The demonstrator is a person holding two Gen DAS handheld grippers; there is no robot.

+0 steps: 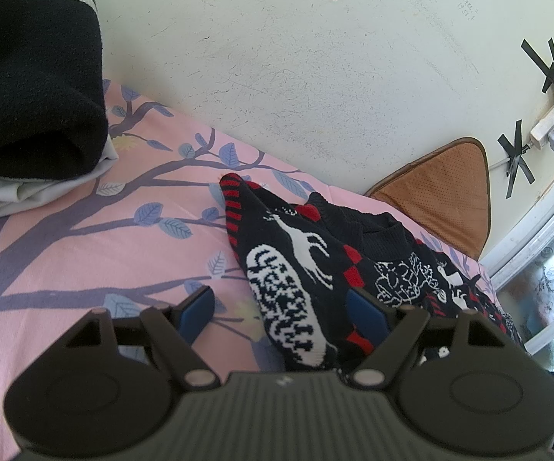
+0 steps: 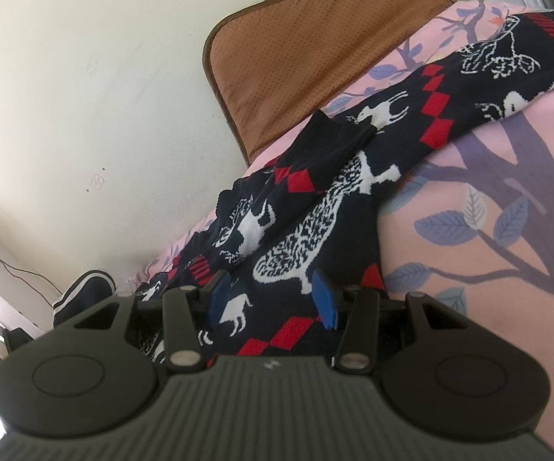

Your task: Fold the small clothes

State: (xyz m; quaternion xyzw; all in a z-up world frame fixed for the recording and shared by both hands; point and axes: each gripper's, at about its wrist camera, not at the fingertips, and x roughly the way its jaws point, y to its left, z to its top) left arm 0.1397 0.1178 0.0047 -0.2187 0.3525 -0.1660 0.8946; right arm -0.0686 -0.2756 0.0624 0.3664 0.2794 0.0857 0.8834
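A small black knit sweater [image 1: 307,265] with white animal figures and red diamonds lies rumpled on the pink tree-print sheet [image 1: 85,253]. My left gripper [image 1: 281,312] is open, its blue pads straddling the sweater's near sleeve edge, nothing held. In the right wrist view the same sweater [image 2: 315,207] stretches away toward the upper right. My right gripper [image 2: 271,299] is open with its blue pads low over the sweater's near part; contact with the cloth cannot be told.
A stack of folded clothes, black on top [image 1: 27,77] and white below [image 1: 27,192], sits at the left on the sheet. A brown cushion [image 1: 445,188] leans on the cream wall [image 1: 296,77]. A power strip [image 1: 553,119] hangs at right near a window.
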